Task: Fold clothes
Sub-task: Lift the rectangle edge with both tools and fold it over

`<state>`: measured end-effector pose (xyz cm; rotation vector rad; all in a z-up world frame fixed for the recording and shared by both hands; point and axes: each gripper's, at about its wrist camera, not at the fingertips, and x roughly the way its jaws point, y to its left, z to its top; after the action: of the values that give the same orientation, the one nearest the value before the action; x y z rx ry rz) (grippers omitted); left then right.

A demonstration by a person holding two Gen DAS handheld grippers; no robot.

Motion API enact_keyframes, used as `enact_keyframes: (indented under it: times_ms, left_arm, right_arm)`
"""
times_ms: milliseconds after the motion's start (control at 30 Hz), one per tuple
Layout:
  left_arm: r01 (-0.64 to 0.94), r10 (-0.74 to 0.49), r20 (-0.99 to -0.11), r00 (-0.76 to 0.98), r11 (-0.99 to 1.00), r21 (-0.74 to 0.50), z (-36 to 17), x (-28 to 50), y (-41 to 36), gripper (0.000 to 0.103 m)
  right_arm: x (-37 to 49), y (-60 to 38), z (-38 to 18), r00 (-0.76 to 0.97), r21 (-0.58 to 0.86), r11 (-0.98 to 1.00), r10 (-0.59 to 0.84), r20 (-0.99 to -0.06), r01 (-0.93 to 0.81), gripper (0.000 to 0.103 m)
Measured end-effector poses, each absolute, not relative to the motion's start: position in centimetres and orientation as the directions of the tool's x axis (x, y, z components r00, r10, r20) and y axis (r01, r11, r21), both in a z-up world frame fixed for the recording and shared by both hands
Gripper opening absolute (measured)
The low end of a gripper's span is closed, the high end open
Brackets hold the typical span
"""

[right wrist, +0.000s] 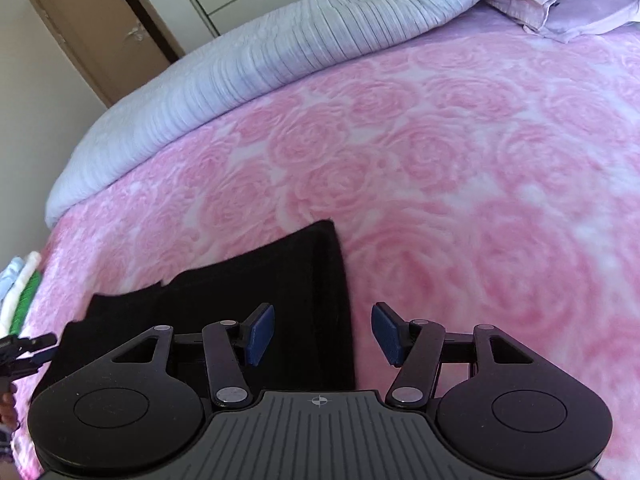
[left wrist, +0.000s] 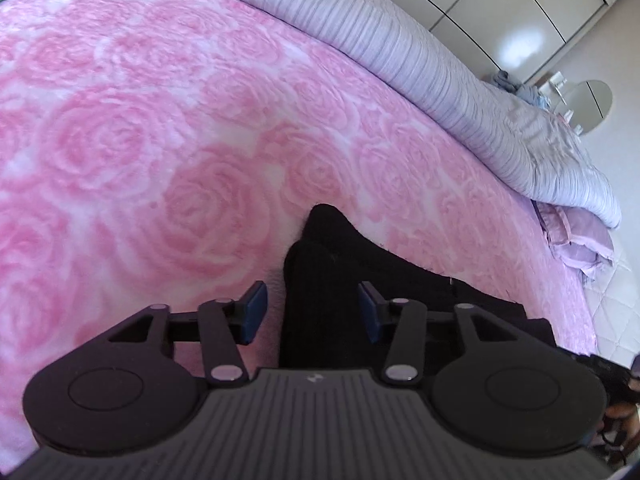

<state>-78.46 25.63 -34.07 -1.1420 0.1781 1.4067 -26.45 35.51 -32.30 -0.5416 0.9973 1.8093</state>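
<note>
Right now we're working a black garment [left wrist: 360, 280] that's lying flat on the pink rose blanket [left wrist: 160, 140], near the bed's front edge.

Left side: our left gripper [left wrist: 311, 311] is hanging over the garment's left end with jaws apart, pads gripping nothing. A narrow black fold is running up between them, and the left pad [left wrist: 253, 312] is sitting over bare blanket. Risk: if we're closing from here, we're likely pinching blanket pile along with cloth, or catching only the top layer so the fold is opening up.

Right side: our right gripper [right wrist: 324, 334] is spread wide and empty too, straddling the garment's right edge [right wrist: 344, 300]; left pad over black, right pad over pink. Risk: we're grabbing off-edge and missing the hem, or lifting unevenly against the other hand and skewing the fold.

Black on black is also hiding layer count, so we're guessing at thickness. The stack of folded clothes [right wrist: 24, 288] is sitting well off to the left, out of the way.
</note>
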Motion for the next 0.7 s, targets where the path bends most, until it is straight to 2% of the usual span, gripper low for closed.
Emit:
enact_keyframes:
  times_ms: [33, 67, 100, 367, 633, 700]
  left_arm:
    - [-0.822, 0.672, -0.692, 0.262, -0.221, -0.525, -34.3, -78.4, 25.8, 0.018]
    - [-0.826, 0.678, -0.687, 0.262, -0.21, -0.523, -34.3, -78.2, 25.8, 0.011]
    - [-0.843, 0.69, -0.681, 0.245, -0.196, -0.501, -33.9, -77.8, 25.7, 0.01]
    - [-0.894, 0.786, -0.587, 0.192, -0.107, -0.436, -31.3, -77.0, 26.0, 0.007]
    - [-0.908, 0.813, -0.561, 0.157, -0.104, -0.405, -31.9, -77.2, 29.3, 0.008]
    - [-0.913, 0.804, -0.578, 0.141, -0.12, -0.389, -32.9, -77.3, 30.1, 0.008]
  right_arm:
    - [-26.9, 36.0, -32.7, -0.434, 0.384, -0.209, 0.53, -0.729, -0.899, 0.057]
    - [-27.4, 36.6, -33.1, -0.432, 0.375, -0.218, 0.525, -0.733, -0.901, 0.027]
    - [-27.9, 36.8, -33.3, -0.434, 0.363, -0.238, 0.525, -0.732, -0.901, 0.006]
    - [-29.4, 35.1, -30.2, -0.439, 0.229, -0.386, 0.644, -0.627, -0.894, 0.006]
    - [-29.7, 37.2, -30.6, -0.408, 0.217, -0.351, 0.689, -0.599, -0.911, 0.006]
    - [-29.6, 38.0, -31.3, -0.392, 0.218, -0.33, 0.685, -0.614, -0.918, 0.006]
